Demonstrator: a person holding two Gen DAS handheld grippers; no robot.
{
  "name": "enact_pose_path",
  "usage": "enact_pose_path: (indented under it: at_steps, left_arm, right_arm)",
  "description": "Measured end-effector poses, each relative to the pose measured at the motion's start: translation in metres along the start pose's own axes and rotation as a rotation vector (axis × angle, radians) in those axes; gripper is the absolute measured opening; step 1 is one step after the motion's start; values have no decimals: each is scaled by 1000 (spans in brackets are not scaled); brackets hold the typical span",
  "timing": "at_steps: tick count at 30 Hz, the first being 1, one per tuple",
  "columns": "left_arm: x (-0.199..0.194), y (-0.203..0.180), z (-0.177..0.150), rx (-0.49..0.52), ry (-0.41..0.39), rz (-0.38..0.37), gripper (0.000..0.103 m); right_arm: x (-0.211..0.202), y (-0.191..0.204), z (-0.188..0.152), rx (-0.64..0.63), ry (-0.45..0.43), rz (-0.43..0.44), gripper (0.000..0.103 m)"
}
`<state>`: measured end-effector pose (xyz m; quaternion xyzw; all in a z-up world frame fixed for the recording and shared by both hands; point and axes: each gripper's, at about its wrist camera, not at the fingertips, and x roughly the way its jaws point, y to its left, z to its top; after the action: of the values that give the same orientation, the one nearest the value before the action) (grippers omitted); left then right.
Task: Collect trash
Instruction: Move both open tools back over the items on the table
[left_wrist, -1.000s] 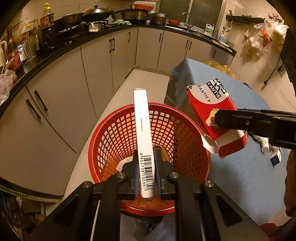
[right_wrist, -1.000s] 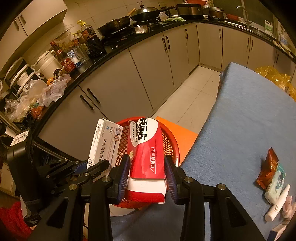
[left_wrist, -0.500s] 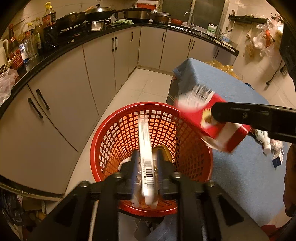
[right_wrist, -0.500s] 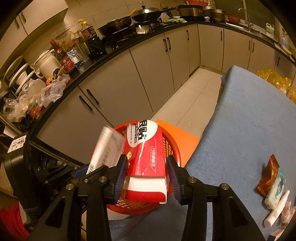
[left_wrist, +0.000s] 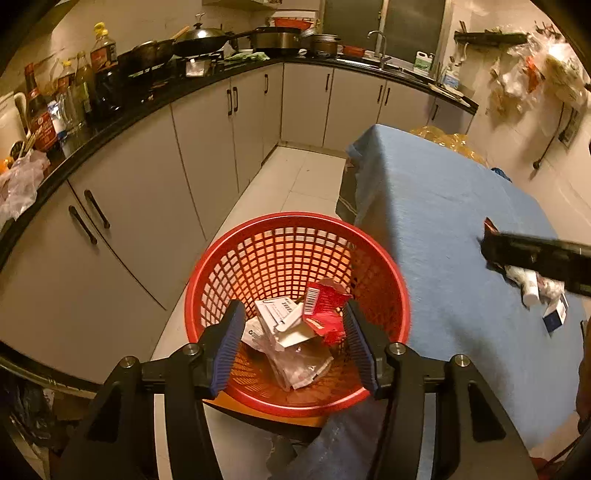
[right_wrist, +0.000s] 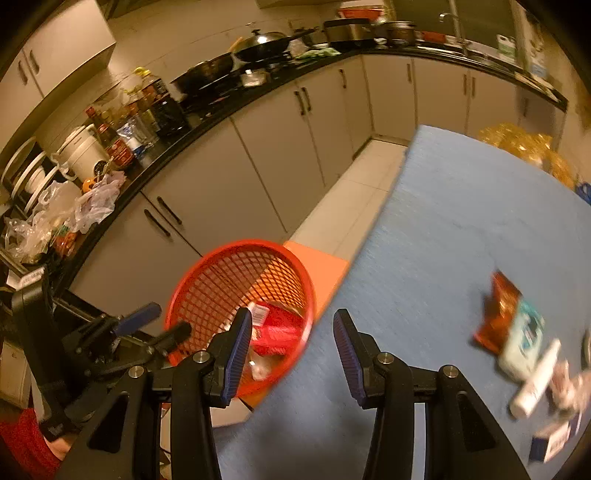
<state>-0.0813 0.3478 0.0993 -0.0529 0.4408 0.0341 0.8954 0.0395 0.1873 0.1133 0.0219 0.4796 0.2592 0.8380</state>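
The kitchen cabinets run along the left under a black worktop crowded with bottles and pans. The desk, covered in a blue cloth, occupies the right side of both views.

The red basket stands on the floor beside the desk's near corner, against an orange stool. In the basket lie a red carton, a white box and crumpled clear wrappers underneath; the carton rests on top, touching the white box.

The left hand-held gripper hangs over the basket's near rim. Its jaws have just been opening and stand apart with nothing between the blue pads; the basket contents show through the gap well below. The right hand-held gripper sits over the desk edge just right of the basket. Its jaws have also just been opening, more slowly, and stand apart and empty. In the left wrist view it appears as a dark bar over the desk at right.

Remaining trash lies in a cluster on the desk's right side: a brown-red snack packet, a pale green pouch overlapping it, a white tube just beside, and a small blue-and-white box nearest. The right wrist view is motion-blurred, so finer detail of these items cannot be read.
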Motion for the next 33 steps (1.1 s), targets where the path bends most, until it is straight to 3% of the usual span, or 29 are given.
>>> enact_pose_path:
  at_steps: [13,22,26,33]
  left_arm:
    - [-7,-85,-11,125,19,-80,58]
    - [-10,-163,-20,243,37,-160,58]
    - [-13,-191,-20,276,33,-180,58]
    - [-17,-220,-23,310,29,-178,59]
  right_arm:
    - [-44,-63,-68,106,30,-88,55]
    - [-99,-158,-121,334,8,-192,55]
    - [-120,-197,-140,414,-2,-249,66]
    - [-136,-259,-159,638,12,-229,66]
